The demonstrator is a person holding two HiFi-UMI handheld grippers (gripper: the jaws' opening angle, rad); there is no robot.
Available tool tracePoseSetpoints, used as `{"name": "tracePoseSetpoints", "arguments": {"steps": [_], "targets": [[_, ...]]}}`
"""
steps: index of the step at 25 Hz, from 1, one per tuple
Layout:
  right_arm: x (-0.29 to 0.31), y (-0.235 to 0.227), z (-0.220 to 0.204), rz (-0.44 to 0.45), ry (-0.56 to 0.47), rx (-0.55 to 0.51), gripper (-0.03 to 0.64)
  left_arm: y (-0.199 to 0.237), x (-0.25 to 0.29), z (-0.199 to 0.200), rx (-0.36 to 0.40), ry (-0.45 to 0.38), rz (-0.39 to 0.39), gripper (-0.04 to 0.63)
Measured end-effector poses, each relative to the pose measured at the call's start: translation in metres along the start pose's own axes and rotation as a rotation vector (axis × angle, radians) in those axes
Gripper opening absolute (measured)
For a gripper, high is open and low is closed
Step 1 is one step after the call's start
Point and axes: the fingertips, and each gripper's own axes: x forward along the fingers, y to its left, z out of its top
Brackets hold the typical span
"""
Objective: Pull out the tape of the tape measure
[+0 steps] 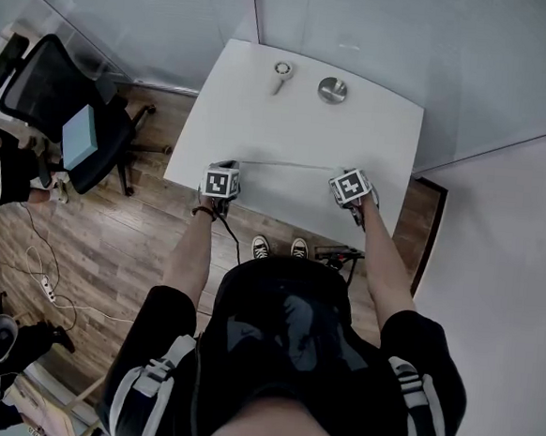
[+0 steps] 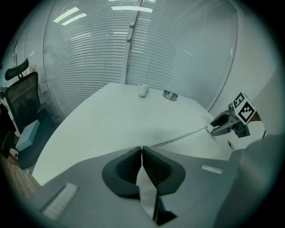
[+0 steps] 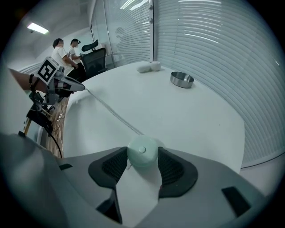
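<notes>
A pale green round tape measure (image 3: 142,154) sits between the pads of my right gripper (image 3: 142,152), which is shut on it just above the white table (image 1: 262,117). Its thin tape (image 1: 287,165) runs out straight and low over the table to my left gripper (image 1: 221,182). In the left gripper view the jaws (image 2: 141,149) are pressed together on the tape's end, and the tape (image 2: 178,139) leads off to the right gripper (image 2: 221,126). In the right gripper view the tape (image 3: 111,113) reaches the left gripper (image 3: 75,87). In the head view the right gripper (image 1: 351,186) is near the table's front edge.
A round metal dish (image 1: 333,90) and a small white object (image 1: 281,75) stand at the table's far side, by a glass wall with blinds. A black office chair (image 1: 65,111) stands left of the table on the wood floor. Two people (image 3: 64,49) are in the background.
</notes>
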Motion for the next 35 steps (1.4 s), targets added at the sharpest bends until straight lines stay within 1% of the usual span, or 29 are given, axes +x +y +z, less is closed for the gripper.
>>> {"name": "tracePoseSetpoints", "arguments": {"steps": [2, 4, 5, 6, 9, 10, 12, 13, 16, 21, 28, 32, 35], "targets": [[0.003, 0.008, 0.008, 0.029, -0.047, 0.0, 0.219, 0.001, -0.001, -0.003, -0.005, 0.008, 0.002, 0.02], [0.002, 0.008, 0.005, 0.017, -0.031, -0.003, 0.225, 0.0, -0.001, -0.005, -0.011, 0.013, 0.0, 0.049], [0.002, 0.007, 0.002, 0.011, -0.016, -0.004, 0.24, 0.0, -0.001, -0.006, -0.016, 0.014, -0.001, 0.058], [0.003, 0.011, 0.003, 0.025, -0.022, -0.001, 0.253, 0.0, -0.001, -0.007, -0.021, 0.015, -0.001, 0.063], [0.005, 0.034, 0.007, 0.134, -0.062, 0.044, 0.258, 0.001, -0.005, -0.007, -0.035, 0.003, 0.006, 0.074], [0.003, 0.032, 0.009, 0.128, -0.074, 0.047, 0.258, 0.001, -0.007, -0.005, -0.034, -0.009, 0.01, 0.074], [-0.004, 0.011, 0.017, 0.036, -0.117, 0.025, 0.256, 0.004, -0.011, 0.005, -0.031, -0.043, 0.019, 0.074], [-0.01, 0.002, 0.022, 0.001, -0.146, 0.02, 0.252, 0.006, -0.014, 0.011, -0.03, -0.067, 0.023, 0.074], [-0.038, -0.014, 0.04, -0.06, -0.248, 0.035, 0.247, 0.008, -0.026, 0.038, -0.025, -0.165, 0.025, 0.072], [-0.098, -0.033, 0.073, -0.15, -0.429, 0.085, 0.242, 0.007, -0.07, 0.093, 0.014, -0.344, 0.058, 0.072], [-0.191, -0.043, 0.114, -0.26, -0.718, 0.111, 0.232, -0.014, -0.149, 0.17, 0.118, -0.597, 0.096, 0.072], [-0.25, -0.044, 0.132, -0.321, -0.875, 0.104, 0.227, -0.034, -0.2, 0.209, 0.184, -0.735, 0.115, 0.072], [-0.289, -0.04, 0.141, -0.354, -0.969, 0.084, 0.227, -0.047, -0.238, 0.232, 0.224, -0.829, 0.135, 0.072]]}}
